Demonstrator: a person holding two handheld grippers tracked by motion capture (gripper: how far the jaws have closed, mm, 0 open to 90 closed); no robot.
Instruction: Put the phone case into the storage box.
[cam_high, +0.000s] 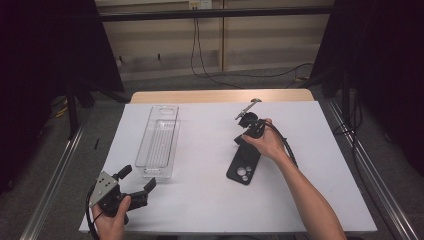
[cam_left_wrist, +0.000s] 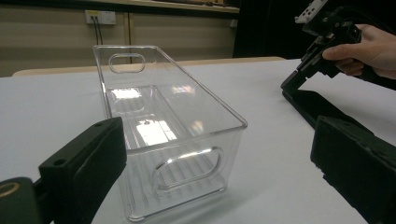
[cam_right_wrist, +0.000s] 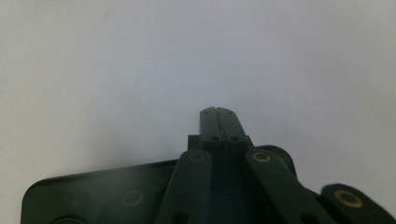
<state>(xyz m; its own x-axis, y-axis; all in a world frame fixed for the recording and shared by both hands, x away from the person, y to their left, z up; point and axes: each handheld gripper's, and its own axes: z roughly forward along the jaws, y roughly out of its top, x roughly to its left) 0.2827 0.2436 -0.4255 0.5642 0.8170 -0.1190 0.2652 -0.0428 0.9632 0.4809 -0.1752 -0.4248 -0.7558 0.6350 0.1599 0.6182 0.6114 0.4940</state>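
A black phone (cam_high: 244, 165) lies back-up on the white sheet, its camera lenses toward the near end. My right gripper (cam_high: 239, 141) points down at the phone's far end, its jaws pressed together with nothing between them. In the right gripper view the shut tips (cam_right_wrist: 217, 112) reach just past the edge of the phone (cam_right_wrist: 93, 191) over bare white surface. At the near left corner my left gripper (cam_high: 138, 176) stands open and empty, aimed at the clear plastic bin (cam_high: 159, 140). The left gripper view has the bin (cam_left_wrist: 163, 116) straight ahead and the right gripper (cam_left_wrist: 292, 86) touching the phone (cam_left_wrist: 313, 105).
The white sheet (cam_high: 200, 200) covers the tabletop, with a wooden strip (cam_high: 220, 95) bare at the far edge. The bin is empty and lies lengthwise, left of centre. Black curtains flank both sides. Cables trail on the floor behind the table.
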